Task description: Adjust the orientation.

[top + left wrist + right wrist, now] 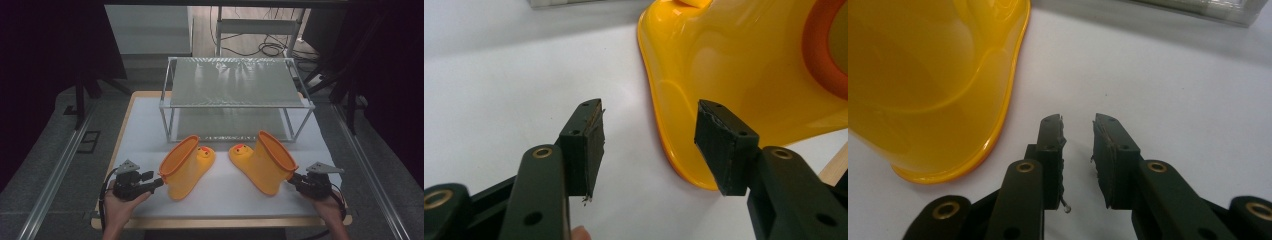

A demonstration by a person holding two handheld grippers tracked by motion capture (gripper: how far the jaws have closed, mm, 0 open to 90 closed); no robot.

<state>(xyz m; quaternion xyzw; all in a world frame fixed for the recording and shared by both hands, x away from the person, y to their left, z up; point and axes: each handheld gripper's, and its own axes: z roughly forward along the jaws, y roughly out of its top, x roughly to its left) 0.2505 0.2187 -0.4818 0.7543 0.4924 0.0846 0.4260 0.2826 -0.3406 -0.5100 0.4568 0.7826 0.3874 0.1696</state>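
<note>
A white table (220, 192) with a pale wooden border carries everything. A metal-framed rack (235, 95) with two mesh shelves stands at its far edge, centred. In front of it two yellow boots lie on their sides, toes facing each other: the left boot (186, 167) toward the near left corner, the right boot (264, 162) toward the near right corner.

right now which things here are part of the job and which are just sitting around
In the job:
- left boot
- right boot
- left tool, open beside its boot
- right tool, open with nothing between its pads

Just there:
- wire shelf rack
- white table
</note>
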